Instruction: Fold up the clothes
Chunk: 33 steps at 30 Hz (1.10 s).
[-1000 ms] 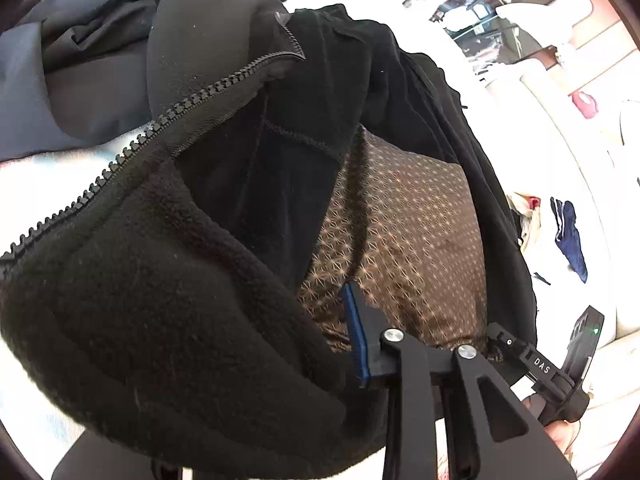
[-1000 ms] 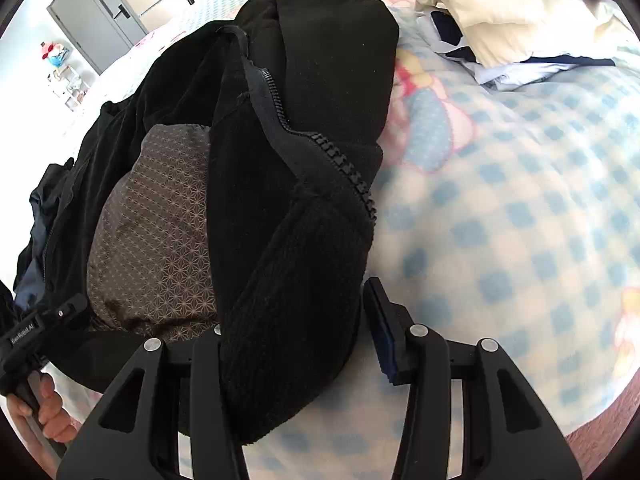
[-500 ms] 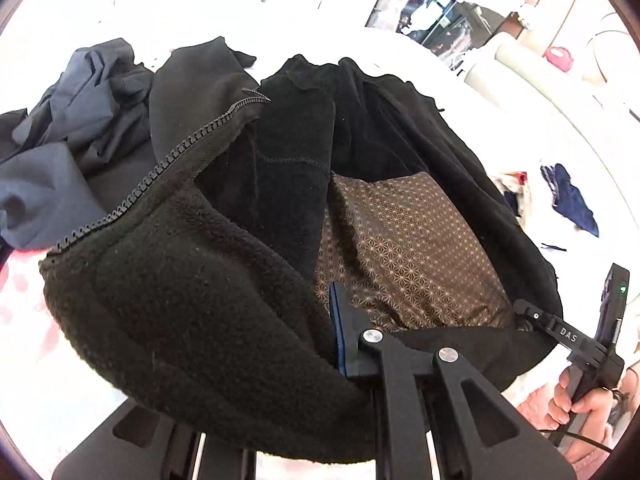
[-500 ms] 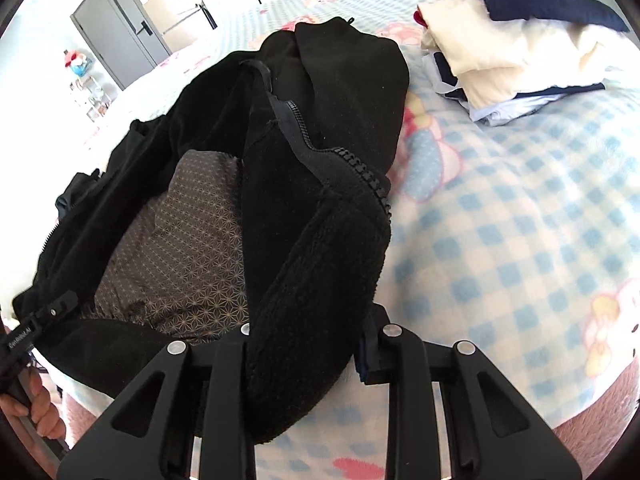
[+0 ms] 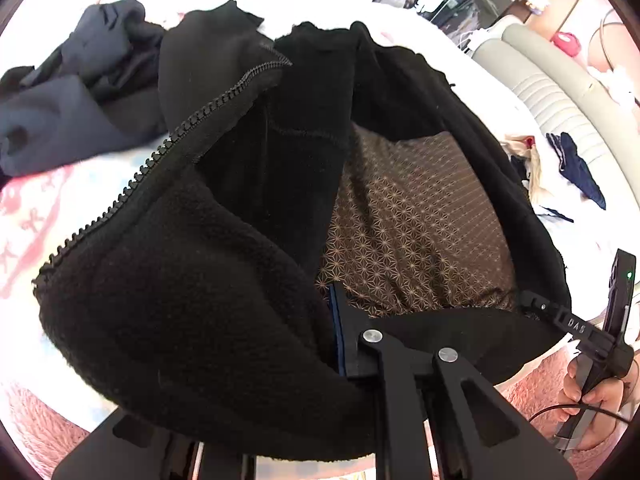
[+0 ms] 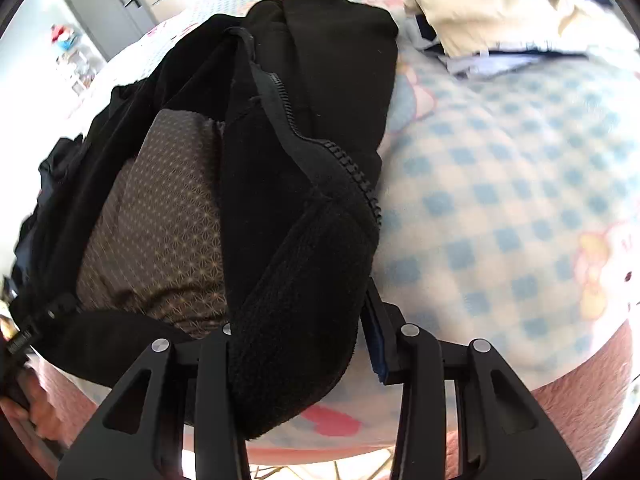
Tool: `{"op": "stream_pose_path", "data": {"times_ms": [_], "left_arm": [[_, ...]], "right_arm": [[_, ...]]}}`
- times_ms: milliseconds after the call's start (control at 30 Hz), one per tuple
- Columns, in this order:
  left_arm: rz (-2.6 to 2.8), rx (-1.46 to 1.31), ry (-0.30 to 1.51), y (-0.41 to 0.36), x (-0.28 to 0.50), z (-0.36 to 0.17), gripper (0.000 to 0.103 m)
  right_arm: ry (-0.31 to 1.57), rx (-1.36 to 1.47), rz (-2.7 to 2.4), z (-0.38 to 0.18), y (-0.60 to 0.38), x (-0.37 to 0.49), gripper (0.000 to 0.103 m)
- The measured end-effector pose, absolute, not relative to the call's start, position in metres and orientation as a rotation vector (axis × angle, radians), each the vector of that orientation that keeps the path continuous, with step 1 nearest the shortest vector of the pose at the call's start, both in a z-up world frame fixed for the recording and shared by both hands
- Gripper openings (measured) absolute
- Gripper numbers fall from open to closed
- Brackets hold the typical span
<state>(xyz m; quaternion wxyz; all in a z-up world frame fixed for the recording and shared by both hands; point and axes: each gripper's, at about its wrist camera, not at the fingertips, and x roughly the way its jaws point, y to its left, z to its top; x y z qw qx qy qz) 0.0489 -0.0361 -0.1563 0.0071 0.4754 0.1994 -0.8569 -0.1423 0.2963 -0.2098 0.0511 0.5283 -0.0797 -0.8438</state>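
A black fleece jacket (image 5: 180,300) with a zipper (image 5: 160,160) and a brown star-patterned lining (image 5: 412,232) lies open on the bed. My left gripper (image 5: 324,320) is shut on the thick hem of one front panel; only its right finger shows, the other is buried under fleece. The right wrist view shows the same jacket (image 6: 300,240) with the other panel's hem hanging between the fingers of my right gripper (image 6: 296,320). Those jaws are opening, and a sliver of blanket shows beside the right pad (image 6: 376,344). A hand (image 5: 592,396) holds the right gripper at the far edge of the left view.
A heap of dark navy clothes (image 5: 80,92) lies beyond the jacket on the left. A stack of cream and navy garments (image 6: 500,12) sits at the back right on the blue-checked blanket (image 6: 520,200). A pale sofa (image 5: 560,92) and a grey door (image 6: 108,12) lie beyond the bed.
Both grippers drew back and up, lifting the jacket's hems. The left jaws closed on the fleece. The right jaws closed on the other hem, then spread again.
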Motion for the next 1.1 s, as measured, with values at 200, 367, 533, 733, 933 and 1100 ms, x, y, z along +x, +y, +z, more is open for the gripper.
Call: {"op": "stream_pose_path", "data": {"times_ms": [200, 367, 533, 733, 933, 1100], "left_arm": [[-2.674, 1.463, 0.675, -0.037, 0.058, -0.153, 0.012], [-2.700, 1.502, 0.578, -0.029, 0.061, -0.155, 0.014], [-2.744, 1.425, 0.623, -0.033, 0.067, -0.145, 0.020], [-2.805, 1.214, 0.591, -0.033, 0.089, -0.122, 0.058], [-2.883, 1.052, 0.392, -0.017, 0.090, -0.090, 0.057], [-3.043, 0.967, 0.188, 0.027, 0.056, -0.064, 0.056]], "right_arm": [[-0.265, 1.536, -2.593, -0.204, 0.305, -0.128, 0.027], [-0.396, 1.559, -2.561, -0.209, 0.320, -0.128, 0.034], [-0.560, 1.477, -2.593, -0.200, 0.329, -0.134, 0.040], [-0.345, 1.489, -2.747, -0.186, 0.307, -0.137, 0.048], [-0.685, 1.607, -2.560, -0.198, 0.304, -0.156, 0.048], [-0.418, 1.492, -2.795, -0.179, 0.285, -0.158, 0.053]]}}
